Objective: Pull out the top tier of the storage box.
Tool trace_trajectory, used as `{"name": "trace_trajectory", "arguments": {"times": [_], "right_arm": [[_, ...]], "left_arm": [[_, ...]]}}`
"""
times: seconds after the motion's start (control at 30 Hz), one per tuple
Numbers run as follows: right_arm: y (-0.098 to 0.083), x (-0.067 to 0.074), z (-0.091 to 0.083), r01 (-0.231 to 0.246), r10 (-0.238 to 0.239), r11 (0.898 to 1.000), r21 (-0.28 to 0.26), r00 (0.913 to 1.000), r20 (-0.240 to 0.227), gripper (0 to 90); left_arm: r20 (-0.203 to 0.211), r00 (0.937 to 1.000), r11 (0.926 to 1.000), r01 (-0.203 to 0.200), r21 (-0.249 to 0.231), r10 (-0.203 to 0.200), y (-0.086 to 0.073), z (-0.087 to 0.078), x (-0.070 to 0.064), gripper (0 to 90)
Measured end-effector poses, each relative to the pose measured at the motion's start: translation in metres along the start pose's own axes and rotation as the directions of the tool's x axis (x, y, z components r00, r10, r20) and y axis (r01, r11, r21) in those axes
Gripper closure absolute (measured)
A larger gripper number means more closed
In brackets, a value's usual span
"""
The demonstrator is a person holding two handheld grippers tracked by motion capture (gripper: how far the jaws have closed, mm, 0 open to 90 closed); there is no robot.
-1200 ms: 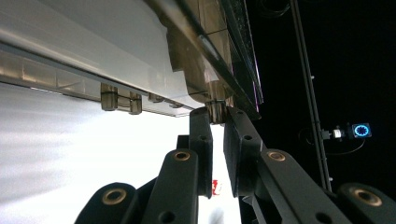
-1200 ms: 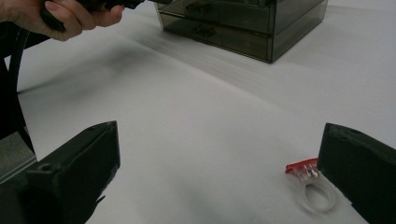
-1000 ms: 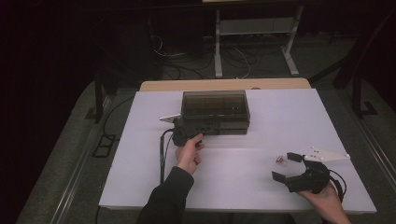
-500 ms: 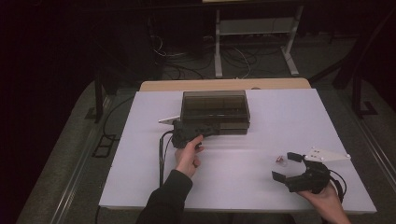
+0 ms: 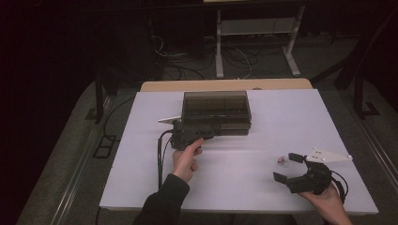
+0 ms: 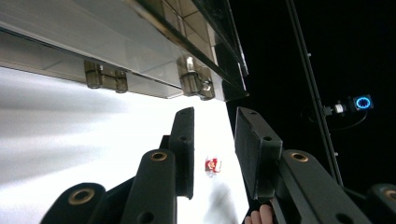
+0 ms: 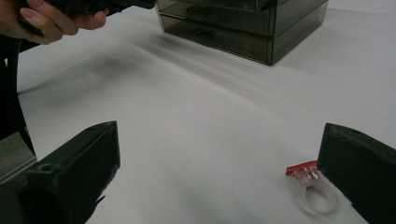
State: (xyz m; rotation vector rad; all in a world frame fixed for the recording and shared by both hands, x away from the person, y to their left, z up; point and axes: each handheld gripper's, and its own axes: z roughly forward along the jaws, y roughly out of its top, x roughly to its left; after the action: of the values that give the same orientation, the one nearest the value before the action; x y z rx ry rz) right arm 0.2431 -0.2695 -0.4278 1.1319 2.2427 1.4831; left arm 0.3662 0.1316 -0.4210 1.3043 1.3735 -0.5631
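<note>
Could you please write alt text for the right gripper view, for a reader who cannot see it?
The open black right gripper hovers over a white table, a small clear plastic ring with a red top by one jaw. Beyond stands a smoky transparent drawer box.

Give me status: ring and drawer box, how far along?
Done: nothing obvious; the smoky drawer box looks closed. In hand: left gripper at its front by the handles, jaws just been opening, nothing between them. Left: the clear ring with a red top lies on the table, open right gripper around it.

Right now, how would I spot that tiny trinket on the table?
Start at the white table, then the right gripper near its front right corner. Just beyond the open jaws lies a small ring: clear plastic with a red top, the table's one colourful thing.
</note>
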Motion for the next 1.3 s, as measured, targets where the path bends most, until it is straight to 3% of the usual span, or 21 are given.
{"name": "trace_trajectory", "arguments": {"times": [0.27, 0.47, 0.67, 0.93, 1.03, 1.2, 1.3], "right_arm": [[0.0, 0.0, 0.0, 0.001, -0.001, 1.0, 0.001, 1.0, 0.0, 0.0], [0.0, 0.0, 0.0, 0.0, 0.0, 1.0, 0.001, 1.0, 0.002, 0.0], [0.0, 0.0, 0.0, 0.0, 0.0, 1.0, 0.0, 1.0, 0.001, 0.0], [0.0, 0.0, 0.0, 0.0, 0.0, 1.0, 0.0, 1.0, 0.002, 0.0], [0.0, 0.0, 0.0, 0.002, -0.002, 1.0, 0.0, 1.0, 0.002, 0.0], [0.0, 0.0, 0.0, 0.0, 0.0, 1.0, 0.0, 1.0, 0.001, 0.0], [0.0, 0.0, 0.0, 0.002, -0.002, 1.0, 0.001, 1.0, 0.001, 0.0]], "left_arm": [[-0.046, 0.9946, 0.9953, -0.092, 0.032, 0.093, 0.002, -0.004, -0.01, 64.6], [-0.056, 0.9908, 0.9917, -0.12, 0.044, 0.123, 0.002, -0.006, -0.013, 61.7], [-0.1, 0.9749, 0.9785, -0.192, 0.073, 0.199, 0.005, -0.009, -0.022, 59.8], [-0.151, 0.9424, 0.9531, -0.286, 0.099, 0.299, 0.008, -0.012, -0.038, 55.8], [-0.175, 0.919, 0.9337, -0.335, 0.128, 0.353, 0.01, -0.012, -0.044, 54.0], [-0.213, 0.8724, 0.8964, -0.412, 0.163, 0.44, 0.013, -0.012, -0.057, 52.2], [-0.22, 0.8538, 0.8801, -0.441, 0.176, 0.472, 0.016, -0.012, -0.063, 51.6]]}}
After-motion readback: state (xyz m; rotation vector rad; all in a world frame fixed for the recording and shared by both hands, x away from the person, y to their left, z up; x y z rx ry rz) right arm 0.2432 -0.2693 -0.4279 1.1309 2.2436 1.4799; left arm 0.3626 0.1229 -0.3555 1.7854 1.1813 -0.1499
